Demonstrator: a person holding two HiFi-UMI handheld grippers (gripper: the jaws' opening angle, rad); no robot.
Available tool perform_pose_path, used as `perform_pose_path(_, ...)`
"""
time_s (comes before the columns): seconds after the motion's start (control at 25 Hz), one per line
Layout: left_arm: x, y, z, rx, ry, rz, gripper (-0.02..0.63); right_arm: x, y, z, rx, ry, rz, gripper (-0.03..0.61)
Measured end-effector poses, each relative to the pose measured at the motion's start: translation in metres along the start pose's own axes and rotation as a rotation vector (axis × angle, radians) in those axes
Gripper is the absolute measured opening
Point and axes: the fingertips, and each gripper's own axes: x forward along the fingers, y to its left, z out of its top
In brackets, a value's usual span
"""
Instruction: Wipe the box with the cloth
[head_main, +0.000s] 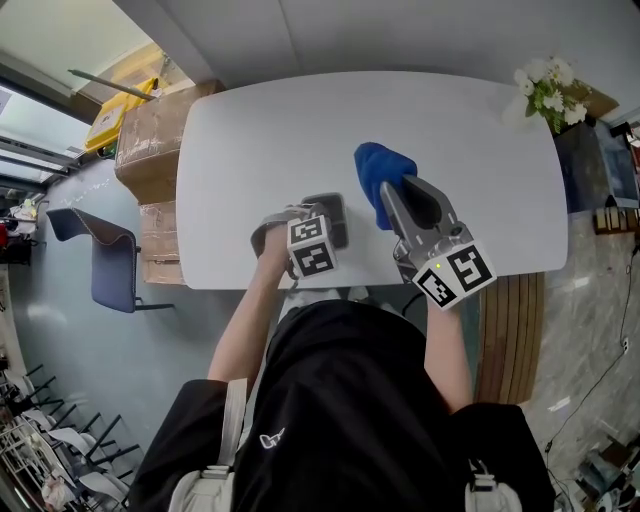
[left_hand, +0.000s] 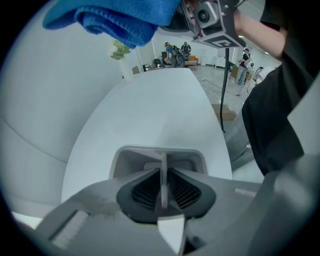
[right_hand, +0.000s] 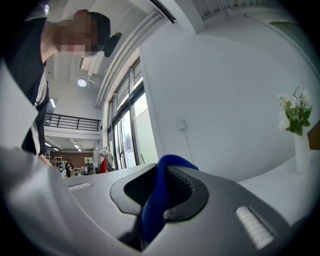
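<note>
cloth (head_main: 378, 168): blue, bunched, pinched between the jaws of my right gripper (head_main: 398, 195), held just right of the box and slightly beyond it.
box (head_main: 328, 215): small, grey, open-topped, on the near middle of the surface; long axis not clear. the jaws of my left gripper (head_main: 318, 228) are pressed together on a thin upright wall of it.
relation: box lies close to the left of the cloth; i judge a short leftward, downward sweep by the right gripper.
surface (head_main: 250, 140): white, rounded; flowers (head_main: 548, 88) at far right.
room: cardboard cartons (head_main: 150, 130) and blue chair (head_main: 105, 262) at left.
</note>
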Motion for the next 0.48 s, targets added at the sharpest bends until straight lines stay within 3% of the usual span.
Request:
perform_pose_path(0.24,-0.030,0.012,0.009,-0.069,-0.086,0.092,0.057,0.001,0.008,0.001,-0.004,-0.002,0.036,0.051)
perform_pose_path(0.48,-0.090,0.046,0.028,-0.272,-0.284,0.288,0.055,0.012,0.018,0.008,-0.036,-0.008,0.067,0.051)
